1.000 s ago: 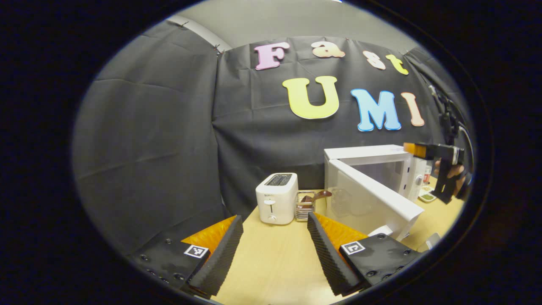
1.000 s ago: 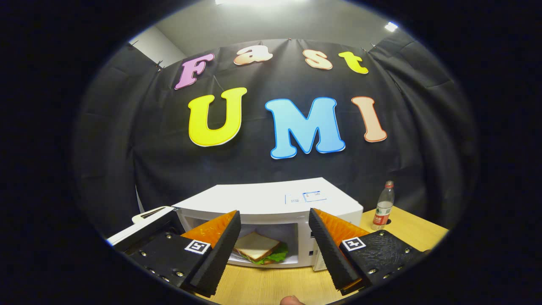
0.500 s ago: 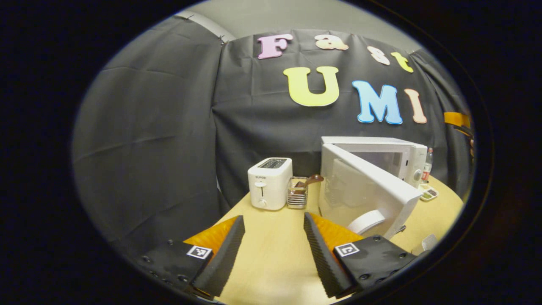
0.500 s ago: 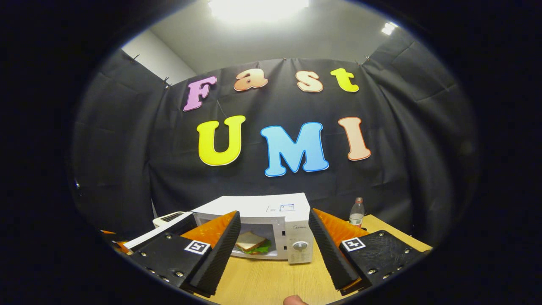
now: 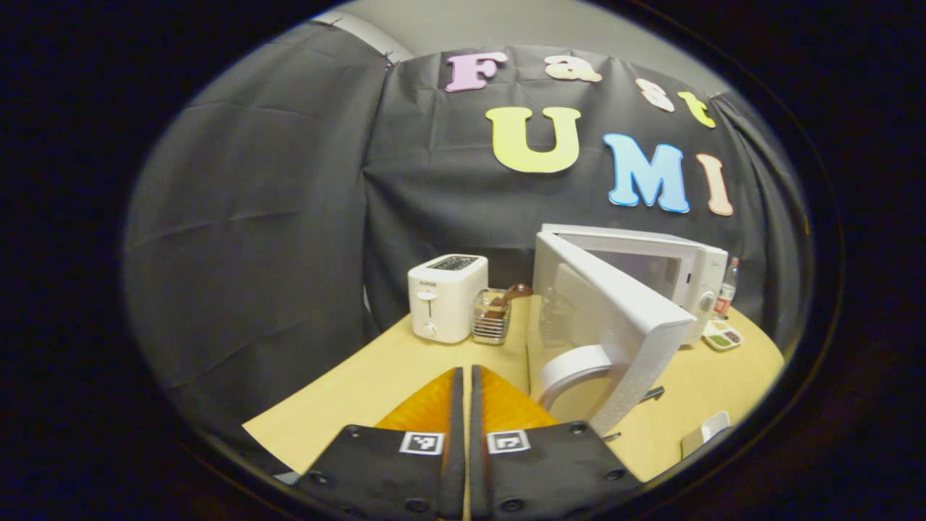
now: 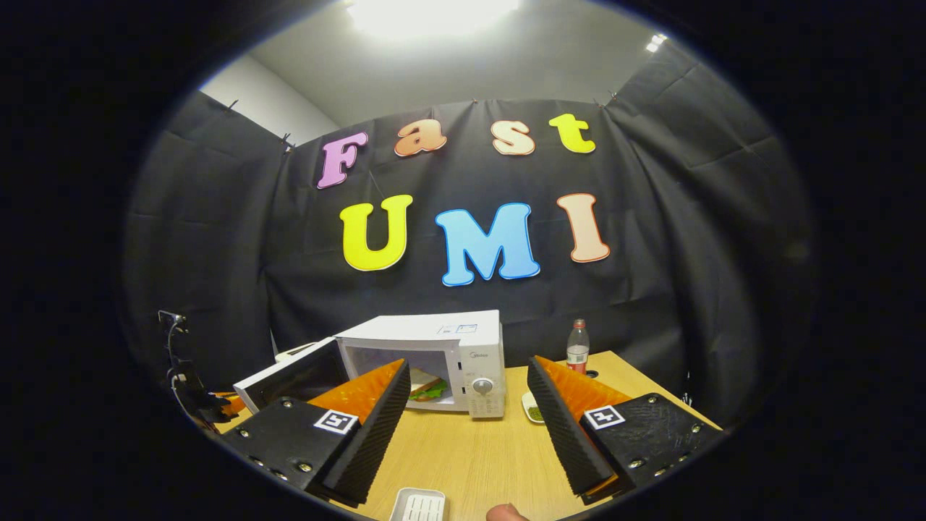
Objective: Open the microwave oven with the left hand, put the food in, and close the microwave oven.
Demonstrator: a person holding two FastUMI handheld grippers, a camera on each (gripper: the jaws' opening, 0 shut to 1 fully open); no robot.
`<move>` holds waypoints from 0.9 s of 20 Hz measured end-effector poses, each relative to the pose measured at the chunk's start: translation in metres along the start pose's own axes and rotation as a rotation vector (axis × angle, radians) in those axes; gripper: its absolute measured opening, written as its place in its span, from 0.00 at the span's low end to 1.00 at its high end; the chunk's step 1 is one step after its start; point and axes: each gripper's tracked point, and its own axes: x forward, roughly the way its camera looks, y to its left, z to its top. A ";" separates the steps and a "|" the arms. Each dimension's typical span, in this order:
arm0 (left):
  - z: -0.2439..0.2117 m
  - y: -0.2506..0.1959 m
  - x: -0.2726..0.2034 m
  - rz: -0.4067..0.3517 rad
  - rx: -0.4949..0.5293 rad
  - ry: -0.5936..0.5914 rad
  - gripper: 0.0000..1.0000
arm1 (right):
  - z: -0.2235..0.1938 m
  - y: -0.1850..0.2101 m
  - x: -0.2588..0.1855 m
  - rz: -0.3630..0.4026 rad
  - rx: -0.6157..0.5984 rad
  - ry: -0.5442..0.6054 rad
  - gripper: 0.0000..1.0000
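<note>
Camera placement. My left gripper view looks low across the table [image 5: 376, 383] from the door side, with the open microwave door [image 5: 615, 325] close at two o'clock. My right gripper view stands farther back, facing the microwave [image 6: 434, 354] front-on at eleven o'clock. Both share the microwave, the bottle [image 6: 576, 347] and, probably, the same small dish [image 5: 720, 336].

The white microwave oven [image 6: 441, 354] stands on the wooden worktop [image 6: 477, 456] against the booth's back wall, with its control panel and round dial on its right side. Its door [image 5: 615, 325], hinged on the left, is swung wide open and carries a curved white handle [image 5: 571, 365] near its free edge. Inside the cavity lies the food, a sandwich [image 6: 427, 387] of white bread with green lettuce.
</note>
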 end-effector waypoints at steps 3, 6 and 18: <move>-0.002 -0.019 -0.004 -0.006 0.012 0.009 0.08 | 0.000 -0.020 -0.019 -0.008 -0.008 0.000 0.98; 0.004 -0.039 -0.009 -0.029 0.018 0.000 0.07 | 0.000 -0.040 -0.037 -0.009 -0.009 0.001 0.98; 0.026 -0.178 0.005 -0.299 0.062 -0.006 0.07 | 0.010 -0.053 -0.022 -0.030 0.001 -0.008 0.98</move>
